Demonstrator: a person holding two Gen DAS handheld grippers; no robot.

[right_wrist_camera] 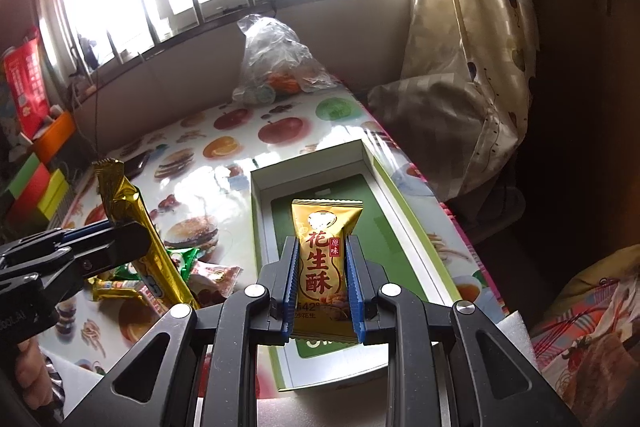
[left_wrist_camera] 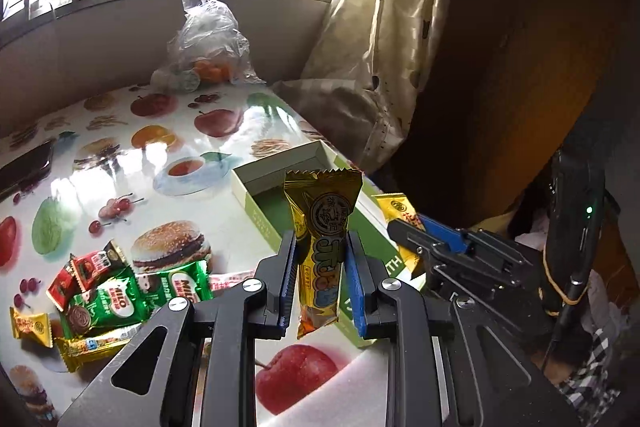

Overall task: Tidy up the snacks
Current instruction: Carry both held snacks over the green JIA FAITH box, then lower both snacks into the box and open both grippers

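My left gripper (left_wrist_camera: 321, 243) is shut on a long gold snack bar (left_wrist_camera: 323, 227), held upright above the near edge of an open white and green box (left_wrist_camera: 280, 163). The same bar (right_wrist_camera: 132, 227) and the left gripper (right_wrist_camera: 116, 243) show at the left of the right wrist view. My right gripper (right_wrist_camera: 323, 247) is shut on a yellow peanut candy packet (right_wrist_camera: 324, 251), held over the box (right_wrist_camera: 264, 227), whose green floor is bare. The right gripper (left_wrist_camera: 404, 231) also appears to the right in the left wrist view, with the yellow packet (left_wrist_camera: 396, 209) in it.
Loose snacks lie on the fruit-print tablecloth (left_wrist_camera: 168, 131) at the left: green Milo packets (left_wrist_camera: 120, 301), red packets (left_wrist_camera: 86, 267), gold ones (left_wrist_camera: 32, 325). A clear plastic bag (left_wrist_camera: 208, 43) with oranges stands at the far end. A phone (left_wrist_camera: 26, 167) lies left. Curtain and bedding hang right.
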